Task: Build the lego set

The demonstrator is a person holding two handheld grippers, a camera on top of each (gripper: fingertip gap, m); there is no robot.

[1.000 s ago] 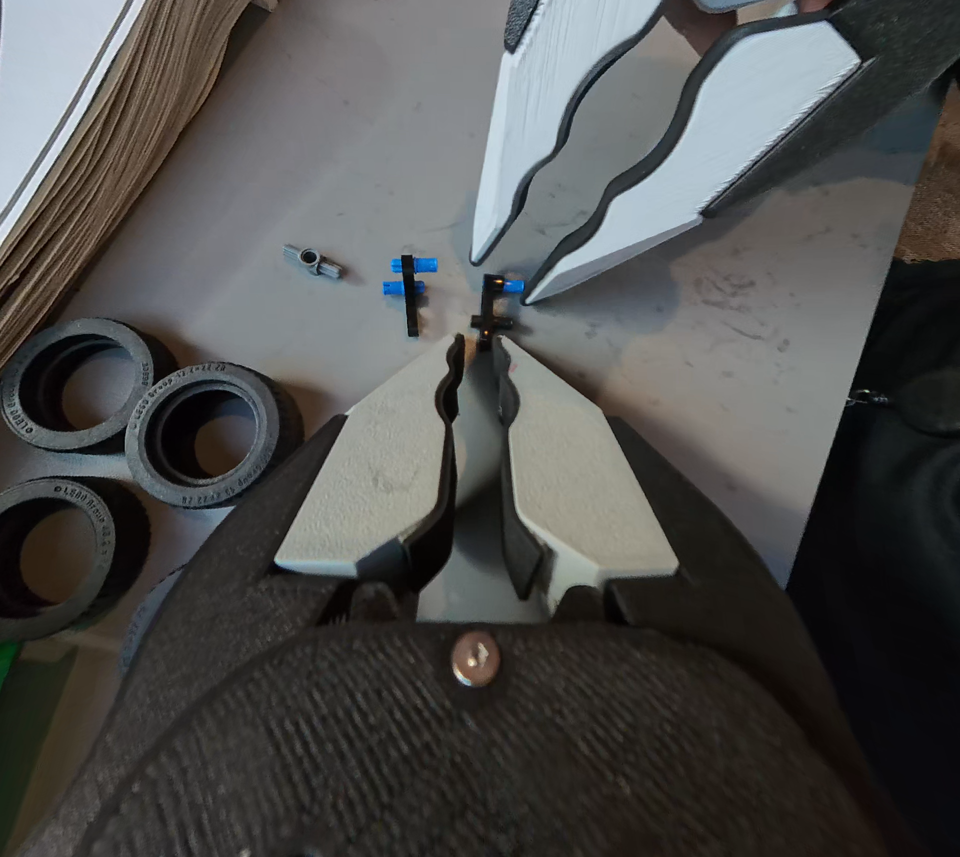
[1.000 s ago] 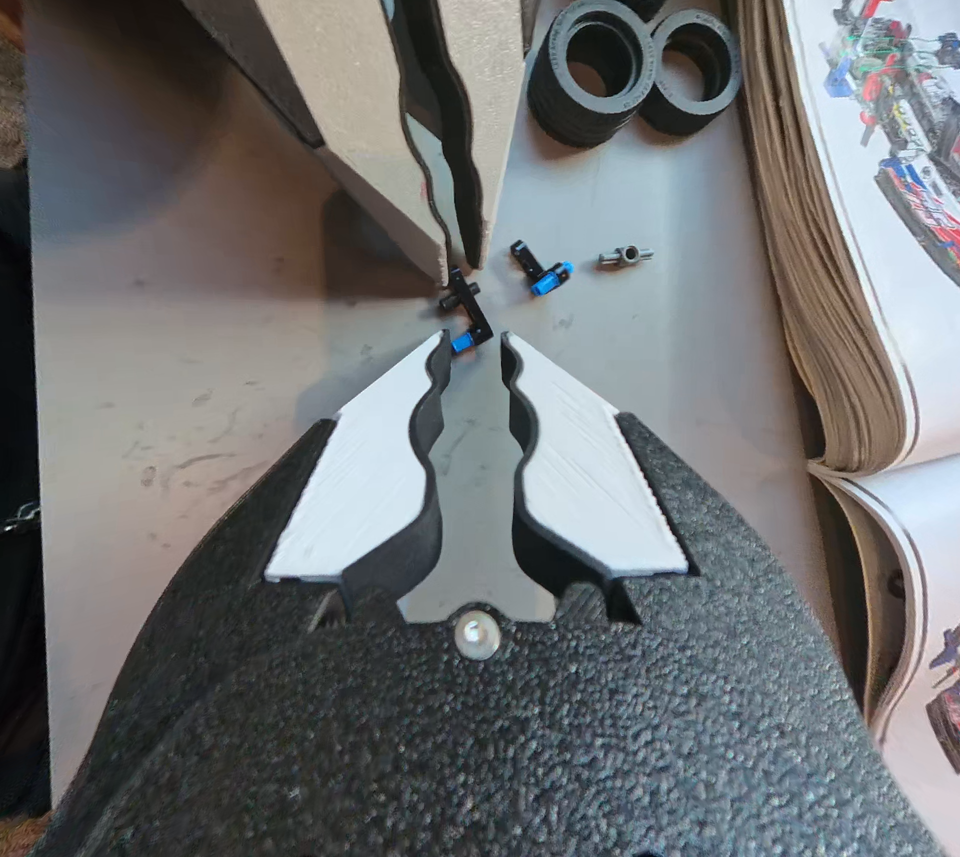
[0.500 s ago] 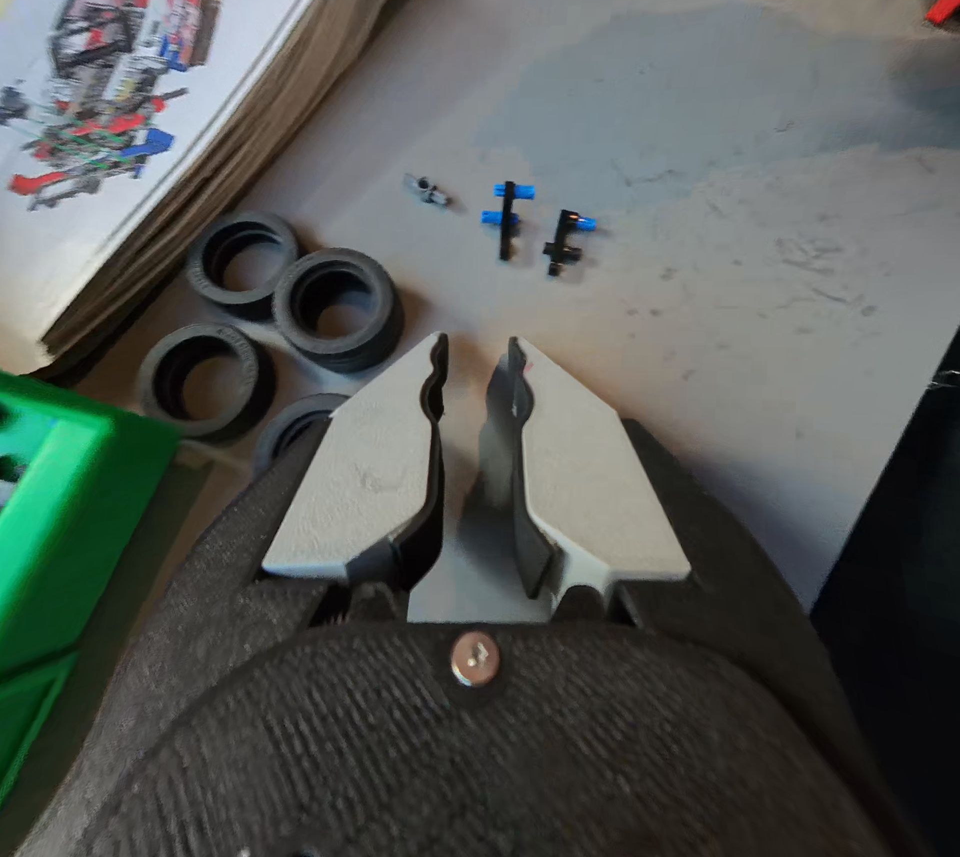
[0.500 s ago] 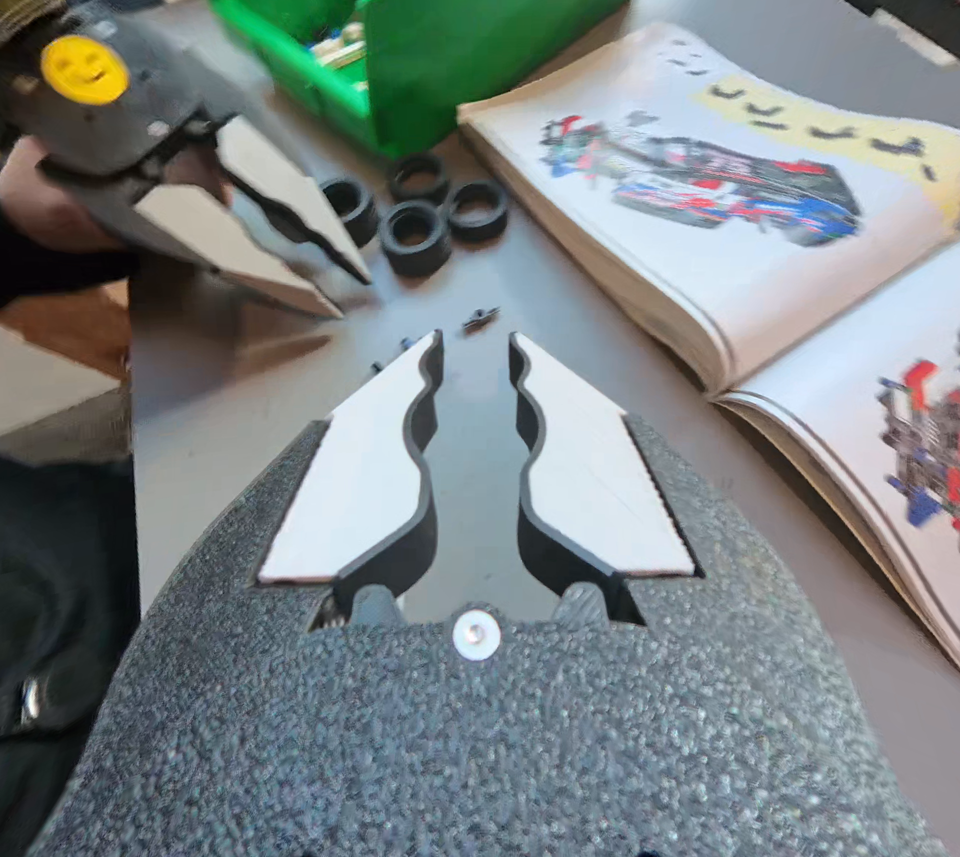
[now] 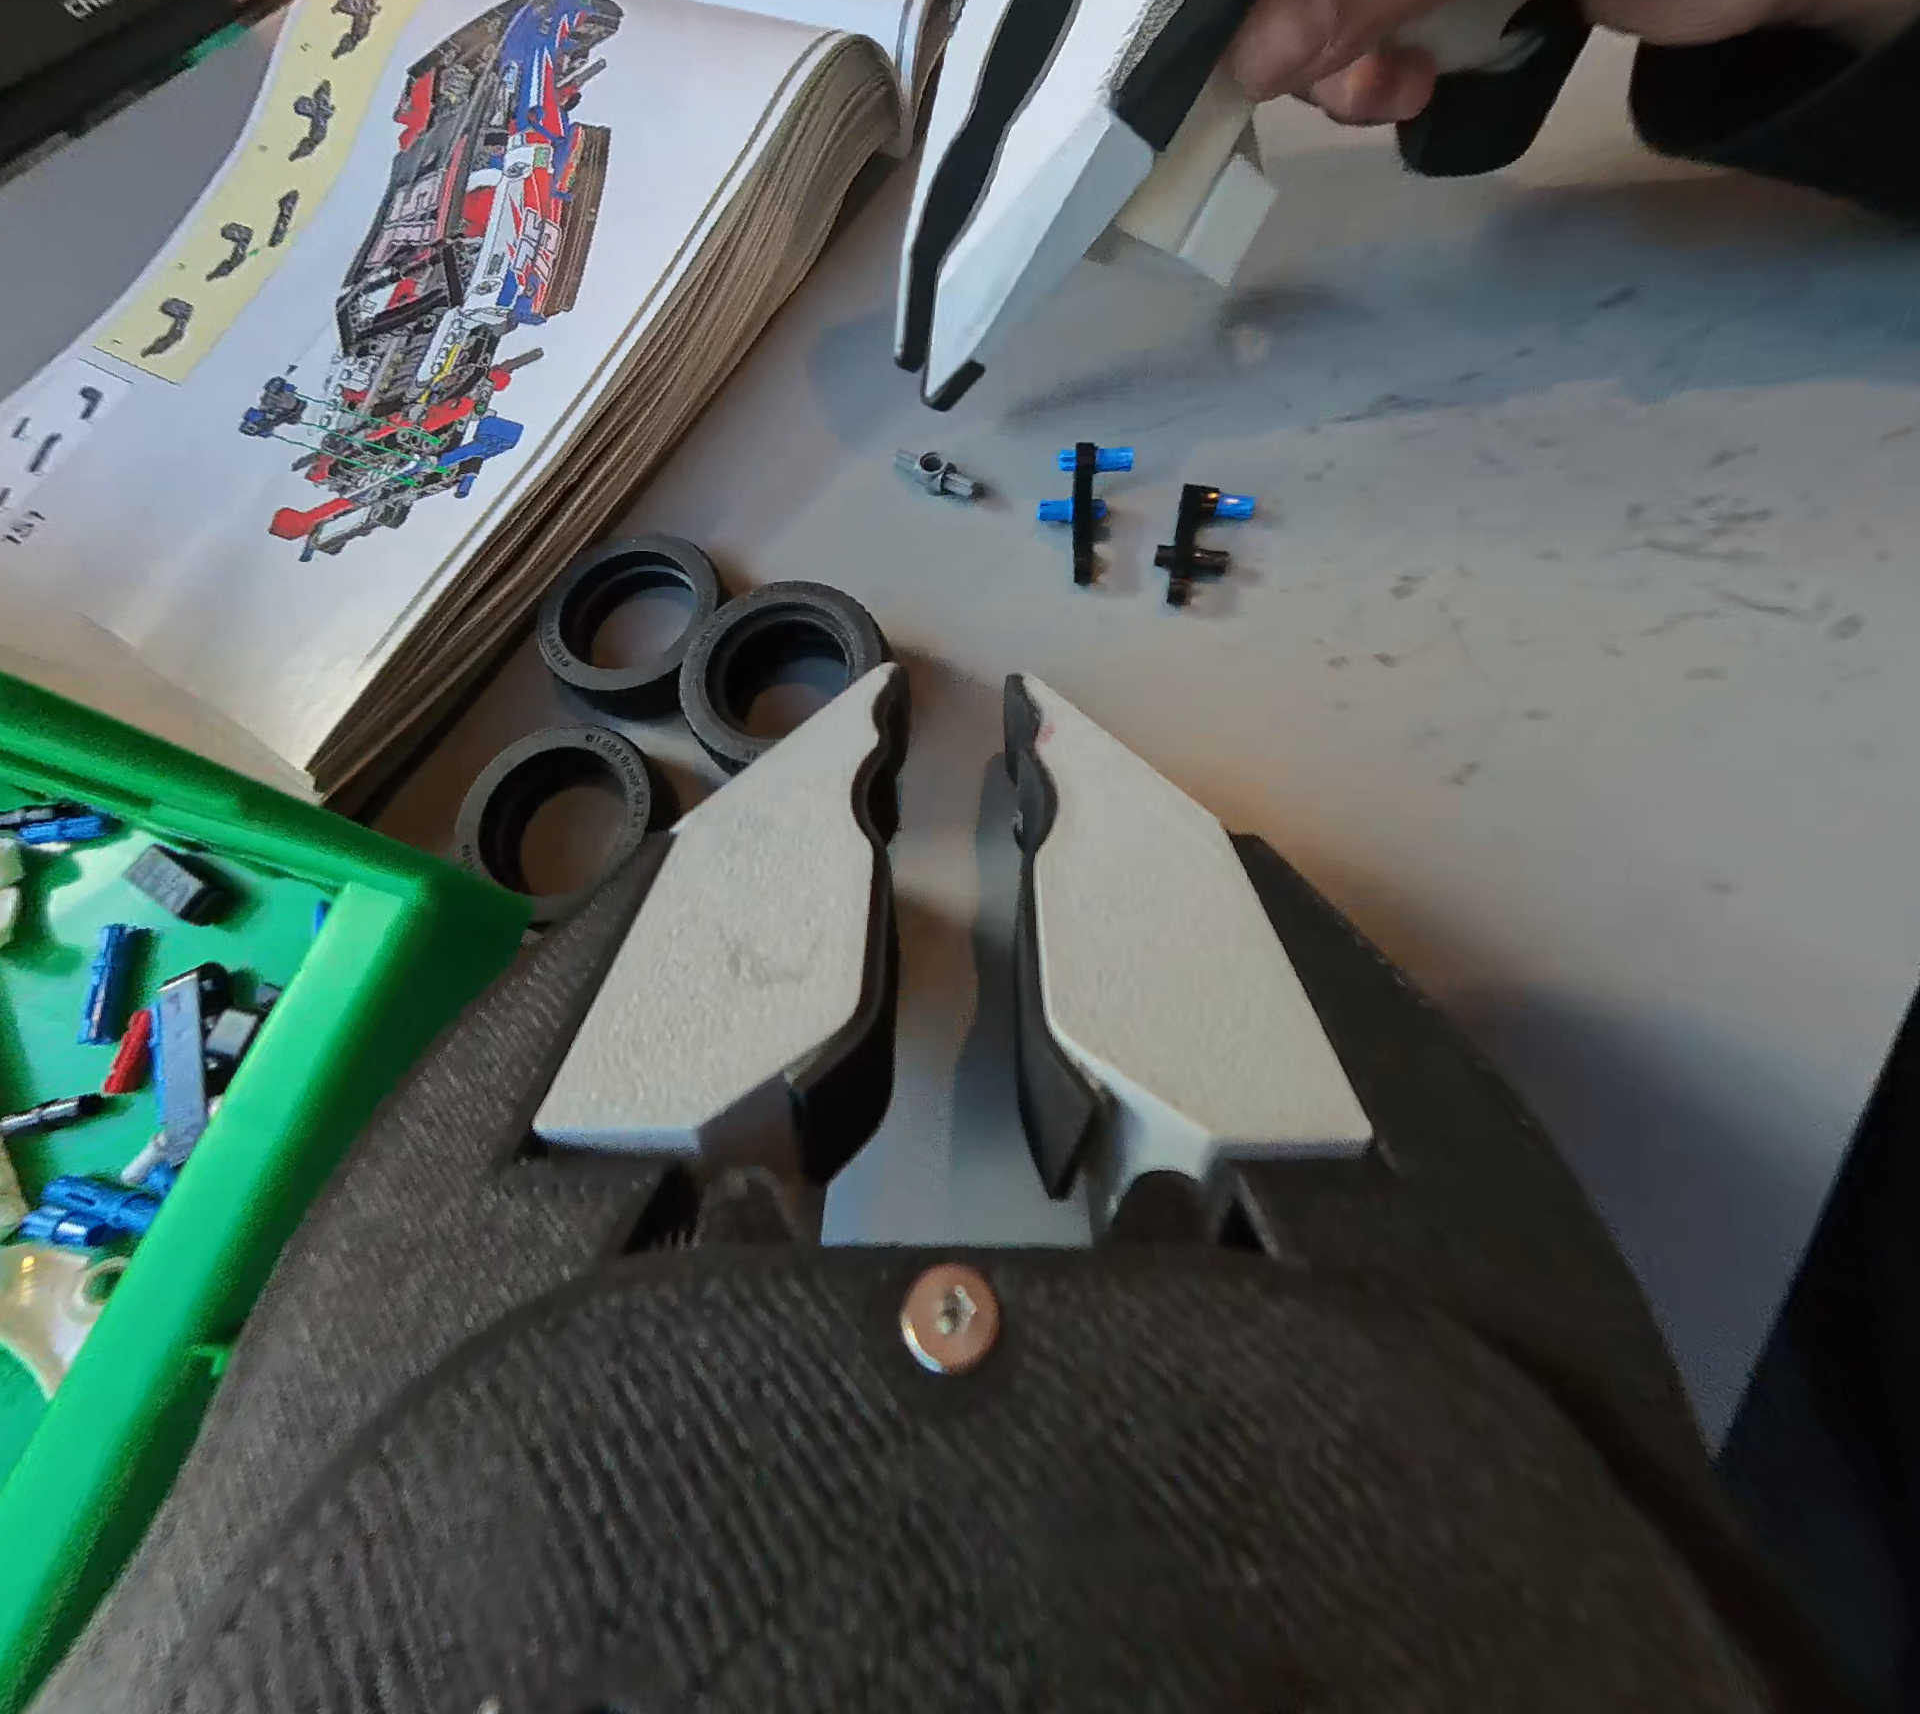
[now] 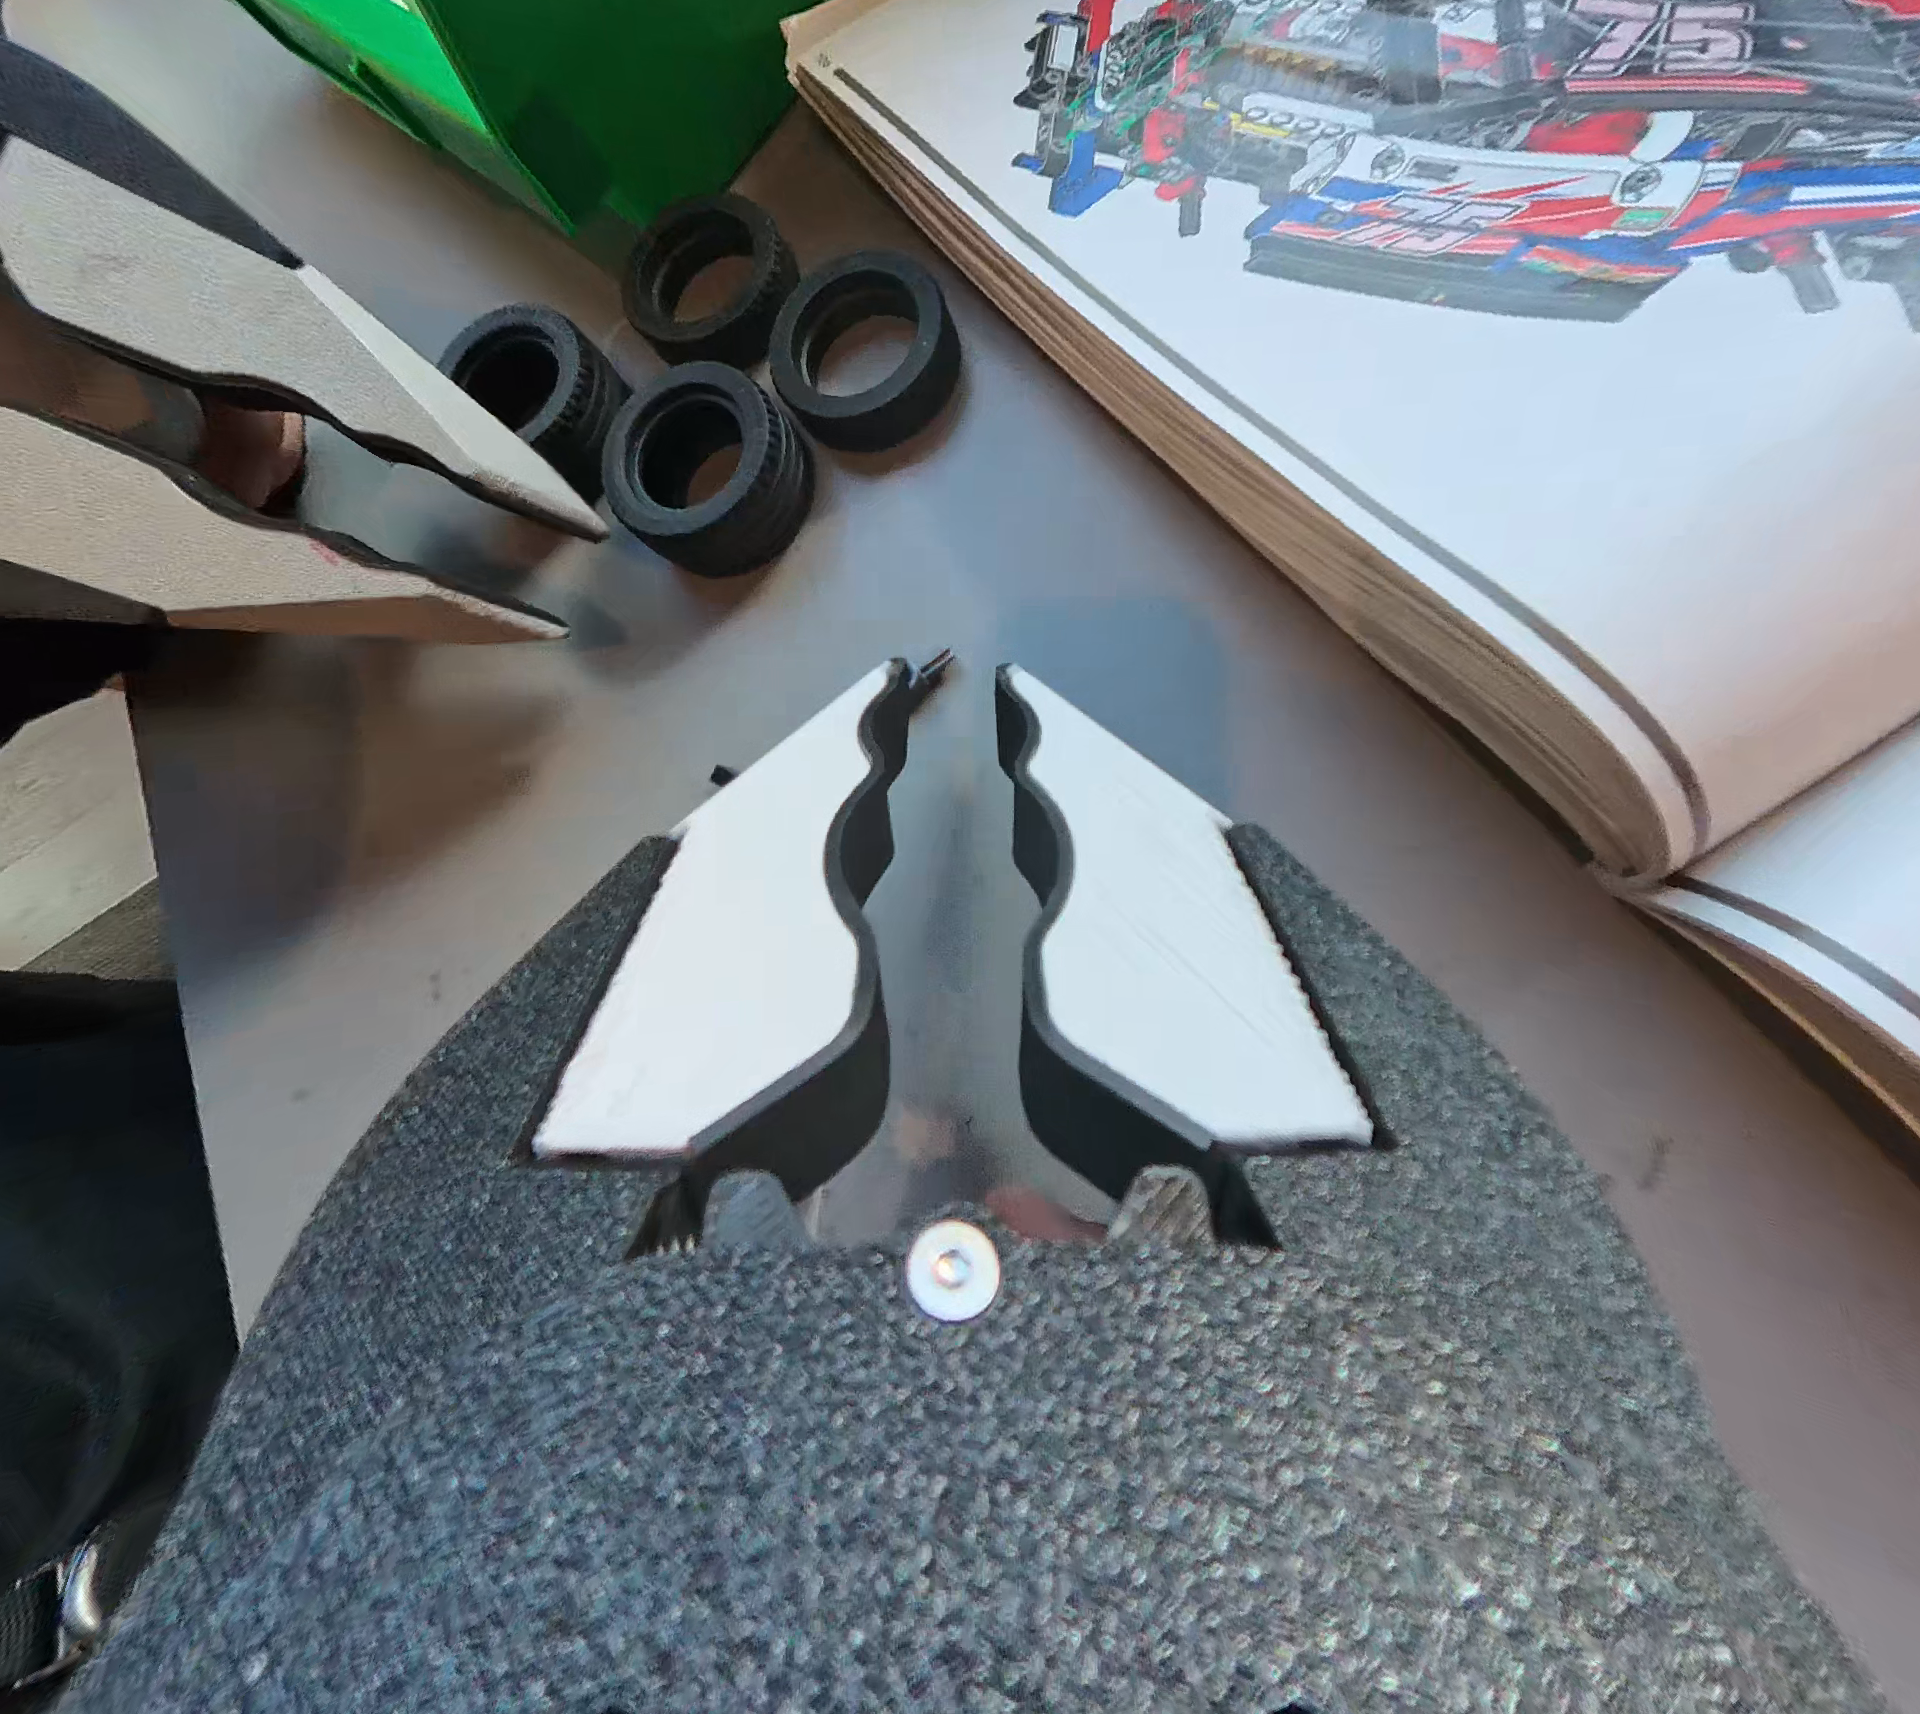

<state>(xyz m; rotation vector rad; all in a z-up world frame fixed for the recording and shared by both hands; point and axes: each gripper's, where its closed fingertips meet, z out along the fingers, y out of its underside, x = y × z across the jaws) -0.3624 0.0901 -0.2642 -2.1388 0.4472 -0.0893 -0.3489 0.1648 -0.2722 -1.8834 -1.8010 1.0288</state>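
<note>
Your right gripper hangs just above the grey connector on the grey surface, its jaws a little apart with nothing between them. Your left gripper sits nearer to you, jaws also apart and holding nothing, pointed toward the two small black-and-blue assemblies: the one with two blue pins and, just beside it, the one with a single blue pin.

The step in hand looks like picking up the grey connector to join it to one of those assemblies. Come straight down over it, close across its narrow middle rather than its ends, and lift slowly, since a piece this small can pivot or shoot out sideways. Keep the left gripper ready to pin an assembly flat while you press parts together.

In the right wrist view the connector is almost lost: only a dark tip shows at the left finger's end, and both assemblies are hidden. The fourth of the black tyres is covered in the left wrist view. The open manual and green bin are cut off at the frame edges.
</note>
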